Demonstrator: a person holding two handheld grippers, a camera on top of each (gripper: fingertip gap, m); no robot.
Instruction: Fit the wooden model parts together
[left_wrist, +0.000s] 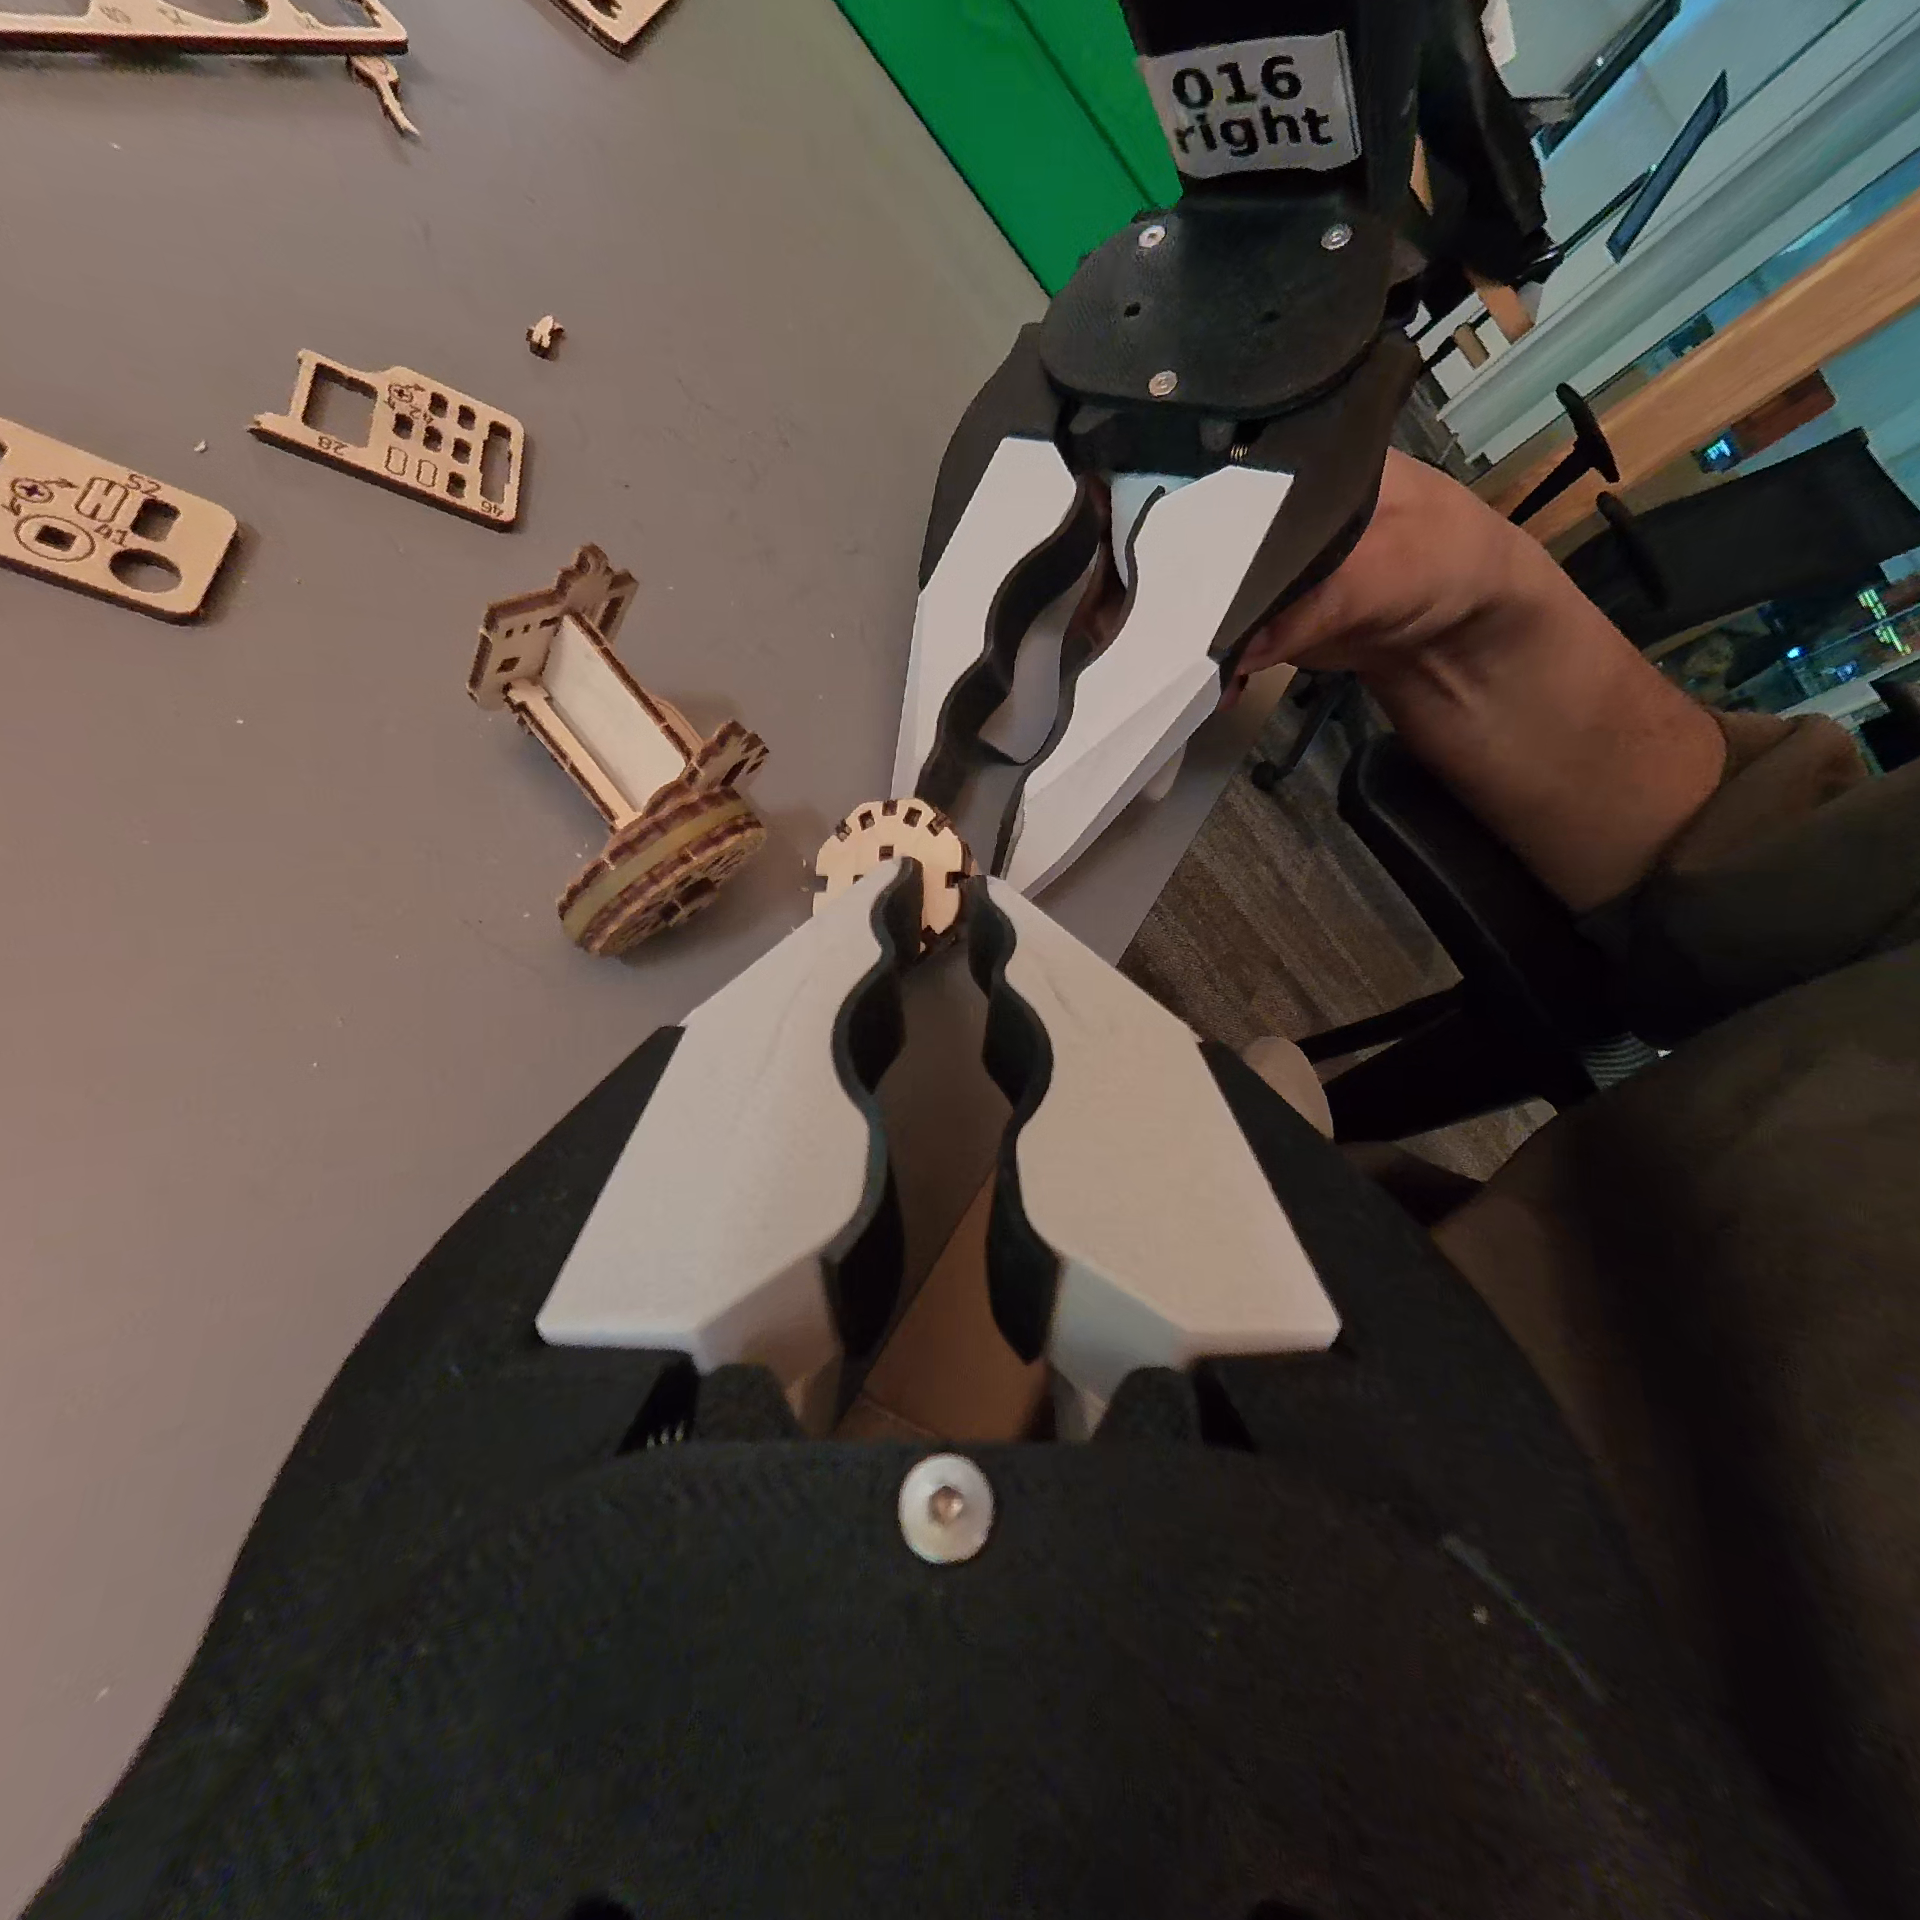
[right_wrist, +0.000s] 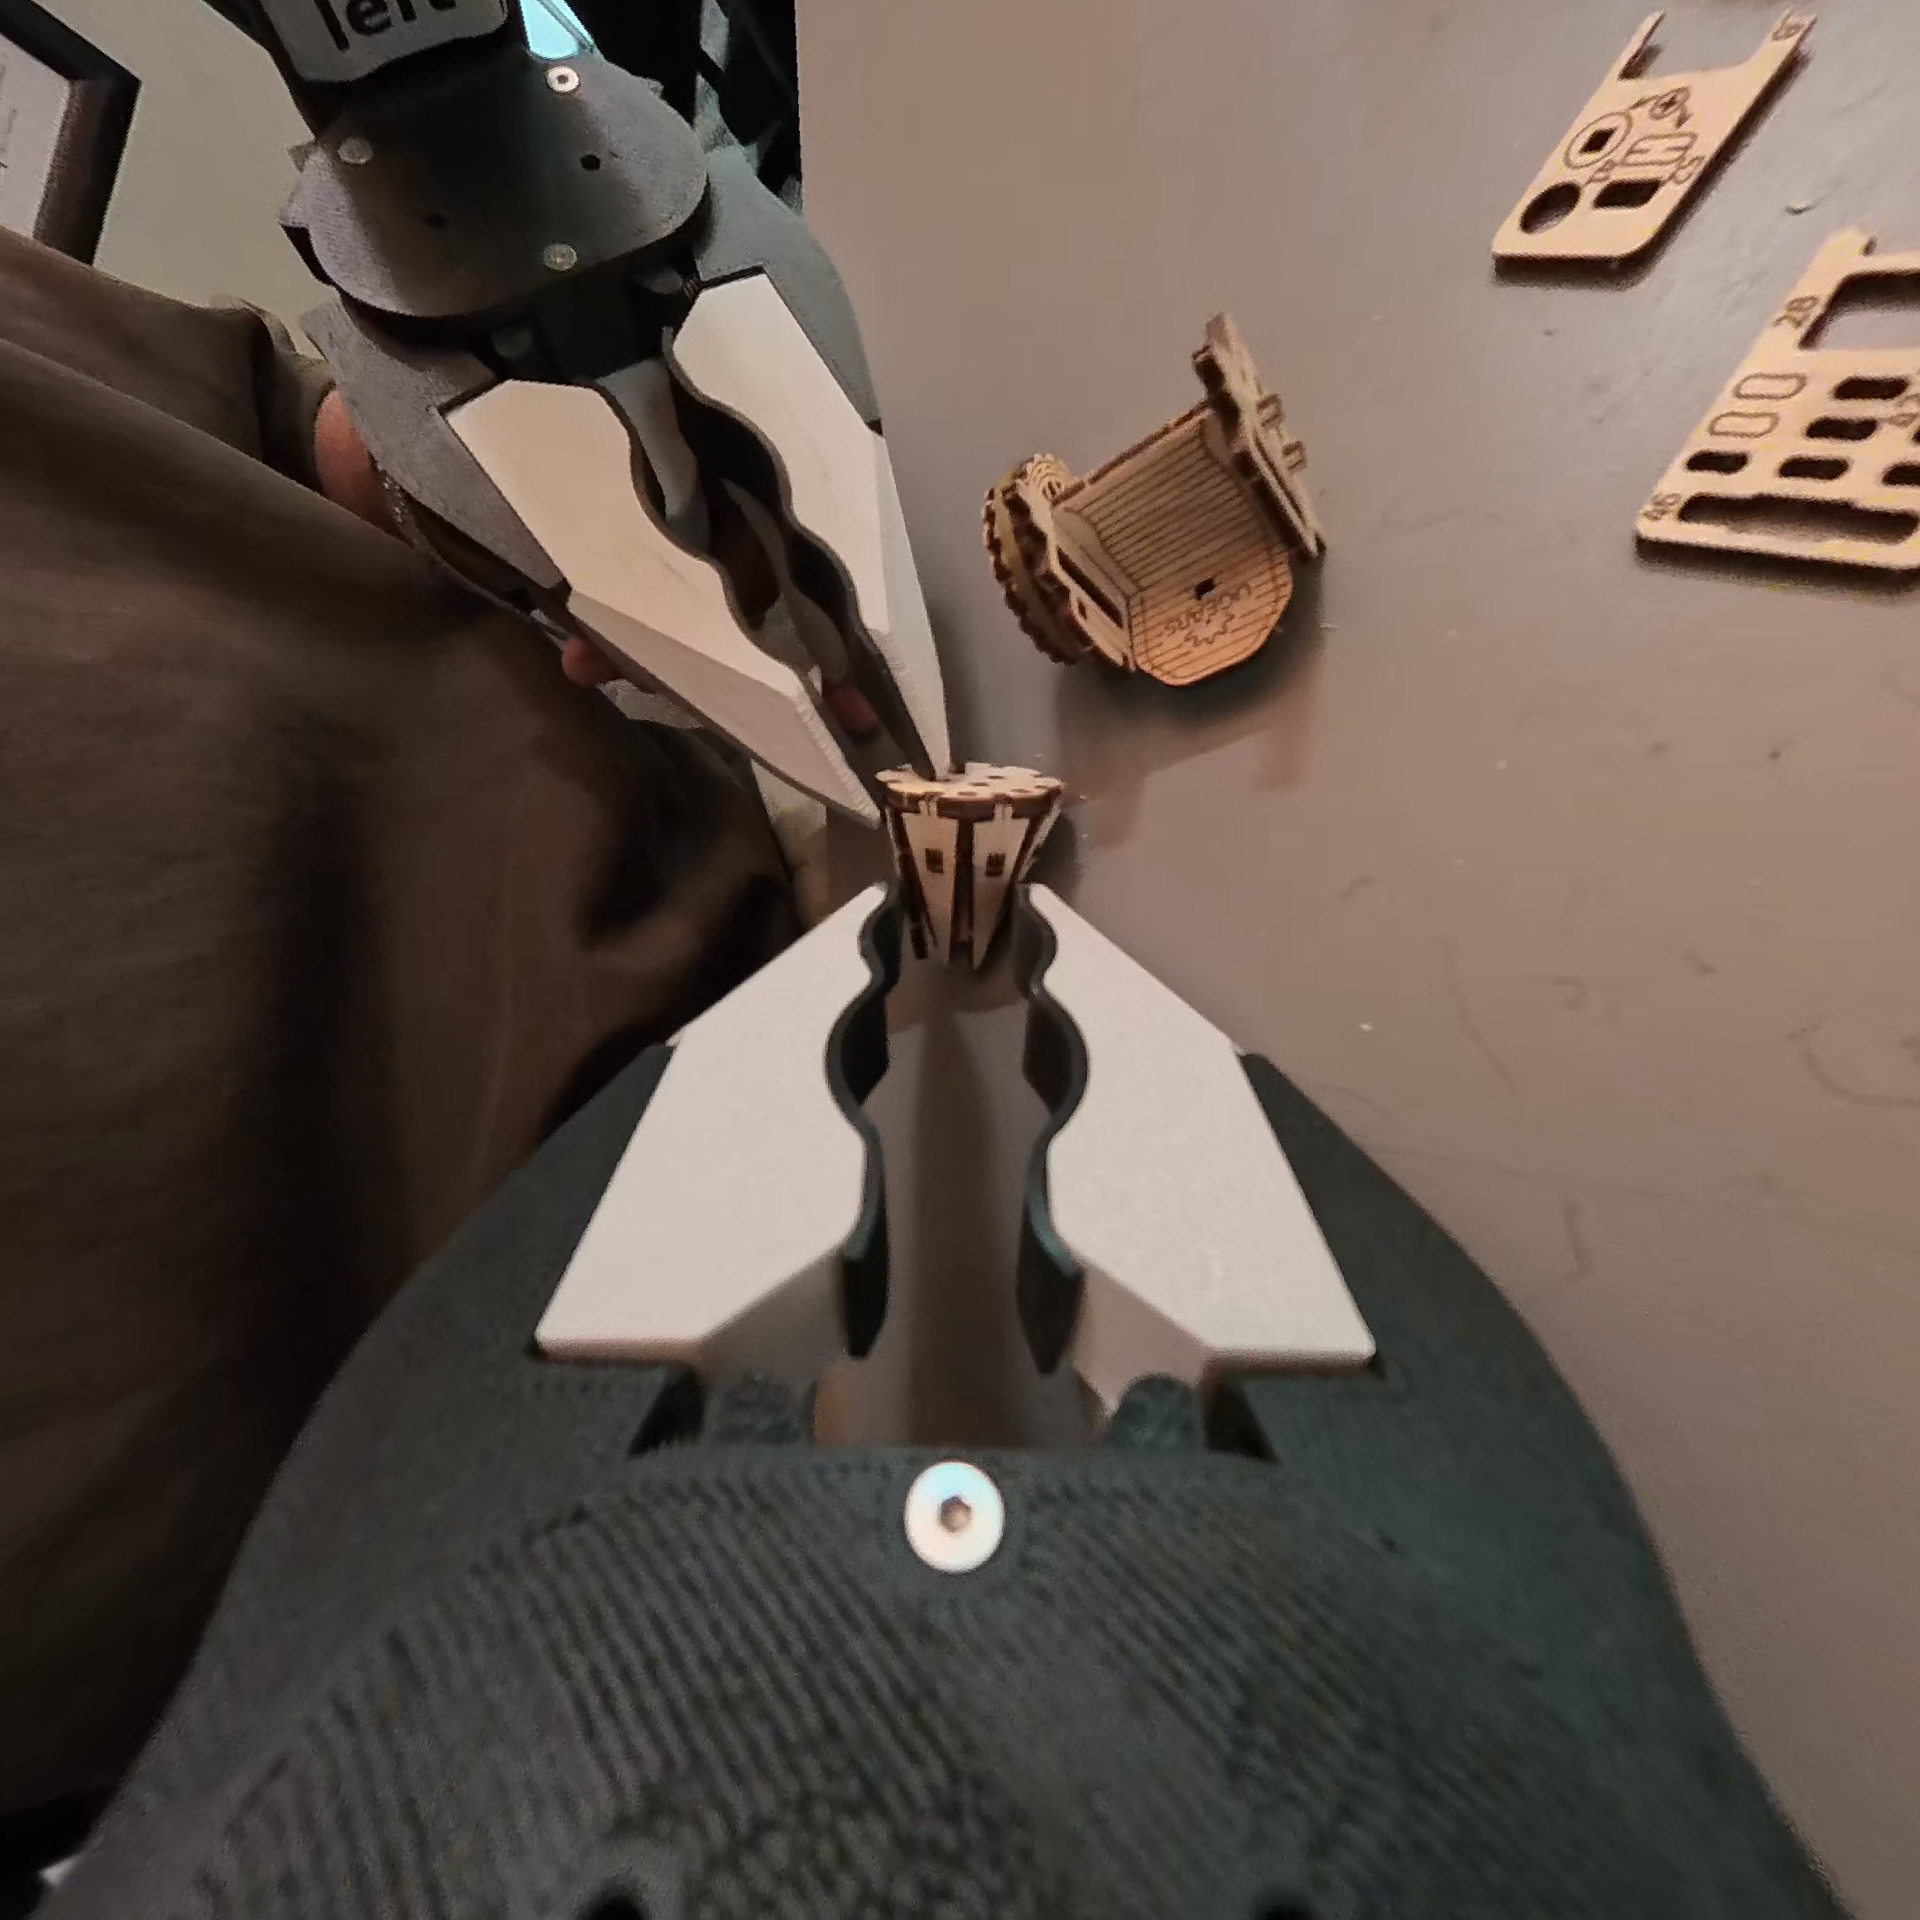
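A small wooden cone assembly (right_wrist: 971, 868) with a notched round disc (left_wrist: 891, 847) on its wide end is held between both grippers, just above the grey table (right_wrist: 1455, 935). My right gripper (right_wrist: 956, 930) is shut on the cone's narrow end. My left gripper (left_wrist: 928, 902) is shut on the disc's rim. In the right wrist view the left gripper (right_wrist: 902, 781) comes in from the upper left. In the left wrist view the right gripper (left_wrist: 977, 831) reaches down from above to the same piece. The cone's body is hidden in the left wrist view.
A partly built wooden model (left_wrist: 623, 748) lies on its side on the table, also in the right wrist view (right_wrist: 1153, 551). Punched-out wooden sheets (left_wrist: 400, 436) (right_wrist: 1808, 436) and a small scrap (left_wrist: 543, 335) lie farther out. The table edge and a person's arm (left_wrist: 1507, 665) are close by. Left and right tips are no more than a few centimetres apart.
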